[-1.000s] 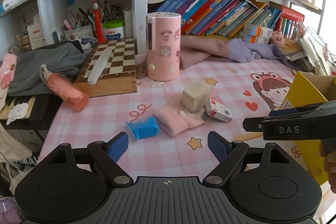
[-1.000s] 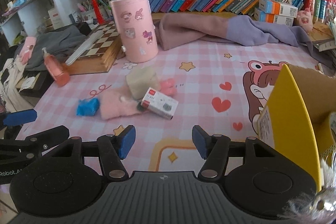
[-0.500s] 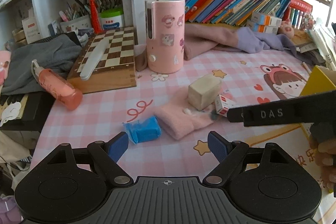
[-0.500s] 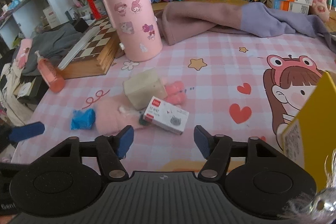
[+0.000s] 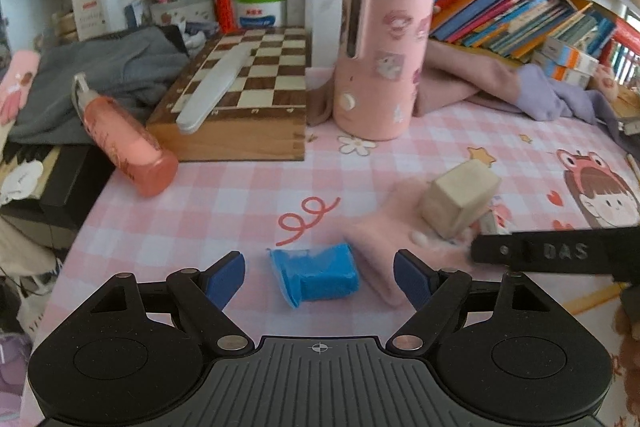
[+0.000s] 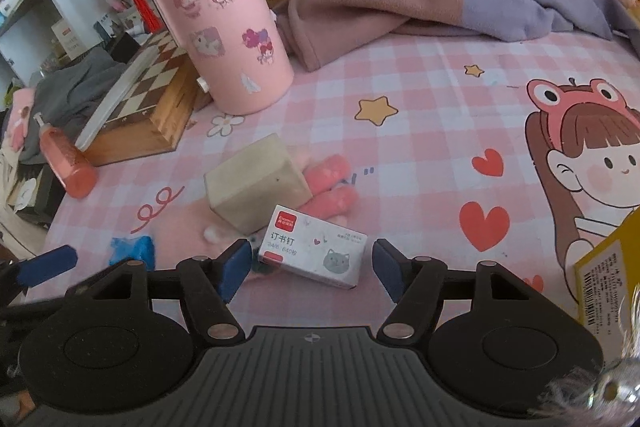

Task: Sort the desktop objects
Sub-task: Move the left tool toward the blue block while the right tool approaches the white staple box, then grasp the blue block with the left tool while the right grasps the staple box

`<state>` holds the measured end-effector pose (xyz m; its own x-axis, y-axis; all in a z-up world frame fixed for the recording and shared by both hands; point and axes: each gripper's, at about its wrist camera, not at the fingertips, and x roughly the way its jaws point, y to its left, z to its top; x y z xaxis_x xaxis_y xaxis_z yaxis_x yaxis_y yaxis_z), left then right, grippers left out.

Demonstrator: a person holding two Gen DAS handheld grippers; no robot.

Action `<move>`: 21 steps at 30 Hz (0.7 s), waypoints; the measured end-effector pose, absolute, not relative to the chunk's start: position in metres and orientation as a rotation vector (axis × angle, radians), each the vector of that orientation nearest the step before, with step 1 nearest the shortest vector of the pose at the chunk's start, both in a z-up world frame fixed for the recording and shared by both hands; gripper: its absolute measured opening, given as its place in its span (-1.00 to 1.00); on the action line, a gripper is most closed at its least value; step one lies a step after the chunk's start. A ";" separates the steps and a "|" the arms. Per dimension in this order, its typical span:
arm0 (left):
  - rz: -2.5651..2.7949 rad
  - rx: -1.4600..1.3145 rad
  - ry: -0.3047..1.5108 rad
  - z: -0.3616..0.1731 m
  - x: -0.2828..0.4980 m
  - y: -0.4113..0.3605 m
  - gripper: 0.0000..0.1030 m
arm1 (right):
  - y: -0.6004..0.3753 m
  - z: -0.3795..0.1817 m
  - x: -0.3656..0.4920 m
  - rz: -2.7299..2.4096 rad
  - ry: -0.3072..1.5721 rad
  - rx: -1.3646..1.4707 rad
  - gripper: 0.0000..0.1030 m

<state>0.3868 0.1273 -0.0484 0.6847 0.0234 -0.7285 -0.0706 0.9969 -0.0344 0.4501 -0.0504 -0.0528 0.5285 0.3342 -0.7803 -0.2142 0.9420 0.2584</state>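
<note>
A crumpled blue packet (image 5: 320,279) lies on the pink checked mat between the fingers of my left gripper (image 5: 318,267). Its jaws are closing but the pads stand apart from the packet. Beside it lies a fluffy pink item (image 5: 384,243) with a beige block (image 5: 460,199) on it. In the right wrist view a white staple box (image 6: 316,251) lies between the fingers of my right gripper (image 6: 311,259), which is open and not touching it. The beige block (image 6: 256,183) sits just behind the box. A black finger (image 5: 552,253) of the right gripper shows in the left view.
A pink sticker-covered cylinder (image 5: 384,59) stands at the back, with a wooden chessboard (image 5: 248,79) and a lying pink bottle (image 5: 124,147) to its left. Folded pink and purple cloth (image 6: 400,7) lies below the bookshelf. A yellow cardboard box (image 6: 608,275) stands at the right.
Both grippers have come forward and down toward the mat. The blue packet now lies between the left fingers and the staple box between the right fingers, which stand wider apart.
</note>
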 end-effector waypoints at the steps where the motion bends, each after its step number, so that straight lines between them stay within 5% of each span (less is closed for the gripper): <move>1: 0.059 -0.061 0.821 -0.051 0.390 0.128 0.60 | -0.050 -0.054 0.451 0.330 0.961 0.135 0.25; 16: 0.094 -0.123 0.847 -0.067 0.397 0.137 0.39 | -0.054 -0.054 0.446 0.337 0.906 0.091 0.09; 21: 0.112 -0.103 0.851 -0.070 0.398 0.140 0.16 | -0.057 -0.052 0.439 0.317 0.887 0.010 0.09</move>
<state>0.3984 0.1396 -0.0698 0.6540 0.0571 -0.7543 -0.1398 0.9891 -0.0463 0.4386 -0.0567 -0.0523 0.5883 0.2757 -0.7602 -0.2679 0.9535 0.1385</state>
